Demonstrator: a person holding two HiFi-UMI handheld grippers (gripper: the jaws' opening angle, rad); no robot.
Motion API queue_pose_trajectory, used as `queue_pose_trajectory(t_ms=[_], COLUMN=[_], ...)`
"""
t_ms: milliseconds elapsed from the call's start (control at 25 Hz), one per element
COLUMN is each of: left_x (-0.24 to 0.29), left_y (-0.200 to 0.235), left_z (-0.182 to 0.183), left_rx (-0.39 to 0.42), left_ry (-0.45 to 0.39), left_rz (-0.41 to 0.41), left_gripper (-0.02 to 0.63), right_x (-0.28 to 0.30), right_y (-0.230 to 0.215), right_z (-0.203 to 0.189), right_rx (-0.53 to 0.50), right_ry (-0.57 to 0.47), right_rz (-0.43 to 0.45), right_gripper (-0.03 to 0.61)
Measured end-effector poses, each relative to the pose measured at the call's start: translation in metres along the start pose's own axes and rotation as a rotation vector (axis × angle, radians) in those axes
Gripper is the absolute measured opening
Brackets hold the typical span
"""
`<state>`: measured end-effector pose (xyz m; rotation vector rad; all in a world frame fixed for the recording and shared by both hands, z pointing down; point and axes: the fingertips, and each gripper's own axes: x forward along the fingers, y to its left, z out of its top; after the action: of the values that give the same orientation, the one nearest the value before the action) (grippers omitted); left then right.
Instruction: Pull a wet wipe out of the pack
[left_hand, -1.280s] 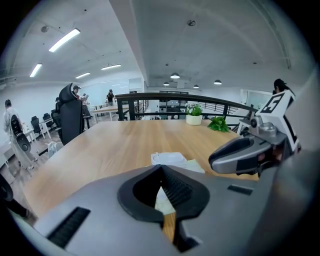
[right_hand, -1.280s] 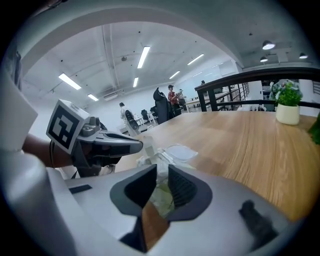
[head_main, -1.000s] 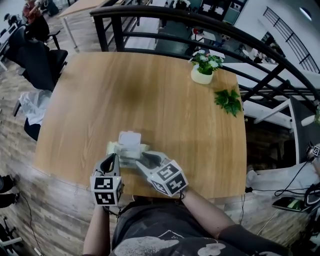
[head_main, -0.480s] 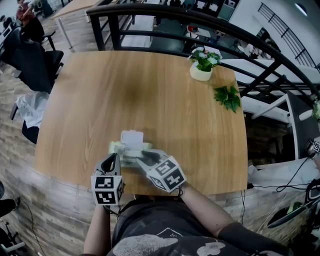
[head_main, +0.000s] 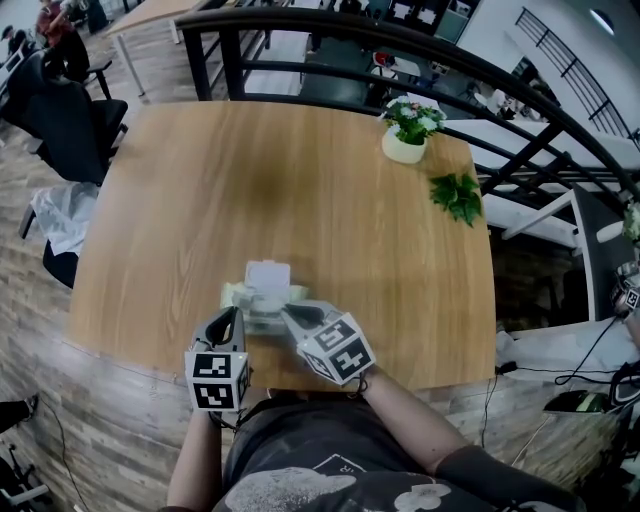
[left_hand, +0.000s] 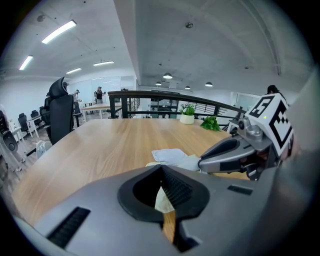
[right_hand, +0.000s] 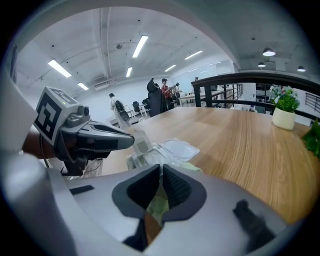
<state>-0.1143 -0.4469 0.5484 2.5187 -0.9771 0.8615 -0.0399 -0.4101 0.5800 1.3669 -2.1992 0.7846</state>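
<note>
The pack (head_main: 260, 298) lies flat on the table (head_main: 300, 180), near the edge closest to the person and a little left of the middle. It is a soft, pale packet with a greenish tint and a crinkled, shiny wrap. Its clear lid (head_main: 267, 274) is flipped open and lies back toward the far side. In the right gripper view the lid (right_hand: 178, 148) shows as a see-through rounded flap resting on the wood.

The left gripper (head_main: 233, 316) sits at the pack's left near end. Its jaws are pressed together, with only a sliver of the pale pack showing behind them. I cannot tell whether they pinch the wrap. The right gripper (head_main: 288, 314) points in from the right, its tip over the pack just beside the lid. Its jaws are also together but for a thin slit, with greenish wrap showing below it. No wipe can be made out between them. The two tips are near each other, on either side of the pack.

Farther off, a white pot (head_main: 405, 150) of flowers stands at the table's far right corner, with a green sprig (head_main: 457, 198) lying near it. A dark railing (head_main: 400, 50) runs behind the table.
</note>
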Motion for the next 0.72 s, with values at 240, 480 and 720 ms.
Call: queue_pose_trajectory(t_ms=[240,480,720], left_x=[-0.002,-0.002,-0.004], left_y=[-0.001,-0.002,-0.004], left_z=[-0.001,-0.001,0.0], left_rx=[0.005,0.008,0.026], left_ry=[-0.002,-0.003,-0.004], left_rz=[-0.003,0.001,-0.006], left_gripper=[0.014,0.015,0.014], right_x=[-0.004,-0.005,-0.01], right_y=[0.002,0.0,-0.002], right_z=[-0.001,-0.002,-0.003], right_rx=[0.007,0.024,0.028], right_ry=[-0.01,-0.013,-0.013], right_rz=[0.0,-0.006,-0.015], right_gripper=[0.035,0.035,0.034])
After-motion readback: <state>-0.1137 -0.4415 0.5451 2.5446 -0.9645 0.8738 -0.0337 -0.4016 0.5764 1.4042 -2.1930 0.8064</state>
